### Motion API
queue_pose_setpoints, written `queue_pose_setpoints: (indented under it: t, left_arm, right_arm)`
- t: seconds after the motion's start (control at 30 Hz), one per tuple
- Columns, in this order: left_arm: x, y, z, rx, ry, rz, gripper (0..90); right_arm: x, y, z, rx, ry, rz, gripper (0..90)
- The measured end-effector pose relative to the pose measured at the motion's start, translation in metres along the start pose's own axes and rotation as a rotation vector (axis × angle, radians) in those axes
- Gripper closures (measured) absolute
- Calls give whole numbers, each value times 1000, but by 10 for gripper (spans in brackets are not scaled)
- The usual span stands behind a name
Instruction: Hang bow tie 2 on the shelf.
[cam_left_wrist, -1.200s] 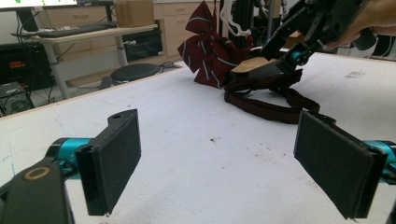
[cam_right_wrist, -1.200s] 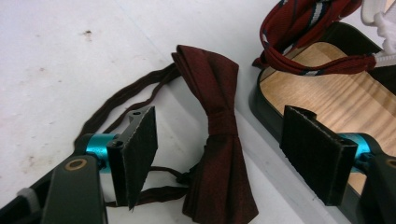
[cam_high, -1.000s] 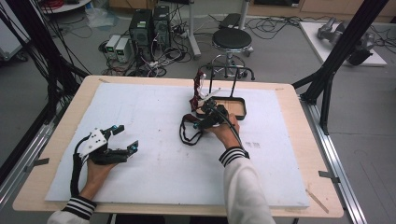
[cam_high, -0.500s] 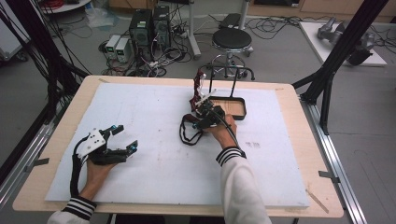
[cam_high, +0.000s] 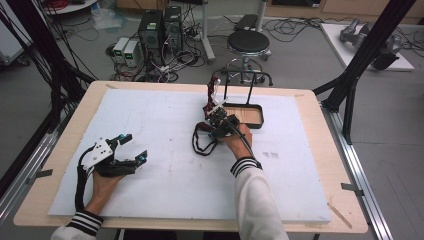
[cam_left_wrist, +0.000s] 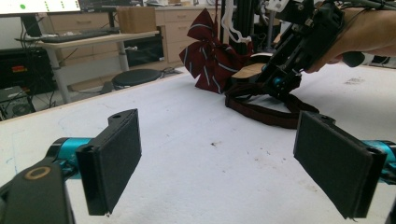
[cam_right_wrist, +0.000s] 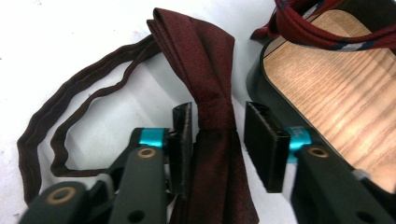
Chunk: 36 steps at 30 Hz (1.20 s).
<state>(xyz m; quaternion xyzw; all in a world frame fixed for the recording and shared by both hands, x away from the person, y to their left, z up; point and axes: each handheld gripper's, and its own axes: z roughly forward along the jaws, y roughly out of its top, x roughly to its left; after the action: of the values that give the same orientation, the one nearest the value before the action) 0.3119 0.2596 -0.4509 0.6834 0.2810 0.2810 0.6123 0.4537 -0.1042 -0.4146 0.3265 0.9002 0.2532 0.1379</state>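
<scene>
A pale wooden table (cam_high: 320, 165) topped by a white sheet (cam_high: 165, 125) — on the sheet lie a dark red bow tie (cam_right_wrist: 205, 93) with its looped strap (cam_right_wrist: 70, 135) and a black-rimmed wooden tray (cam_high: 250, 117) just beside it.

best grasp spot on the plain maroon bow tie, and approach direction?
Grip the centre knot, the narrowest, firmest part of the maroon bow tie, probably from above, since it lies flat on the white table cover. The right claw already straddles the knot, jaws open either side. Keep clear of the strap loop and the wooden tray beside it.
</scene>
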Motion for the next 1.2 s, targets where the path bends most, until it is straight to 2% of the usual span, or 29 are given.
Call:
queue_pose_setpoints:
  t: [0.17, 0.4, 1.0, 1.2]
  left_arm:
    - [0, 0, -1, -6, 3, -4, 154]
    - [1, 1, -2, -16, 9, -11, 155]
    - [0, 1, -3, -18, 24, -9, 154]
    - [0, 0, -3, -18, 25, -9, 155]
  right_arm:
    - [2, 0, 4, 24, 4, -2, 695]
    - [1, 0, 3, 15, -5, -3, 725]
    - [3, 2, -21, -96, -6, -3, 731]
    - [4, 2, -27, -114, -8, -8, 732]
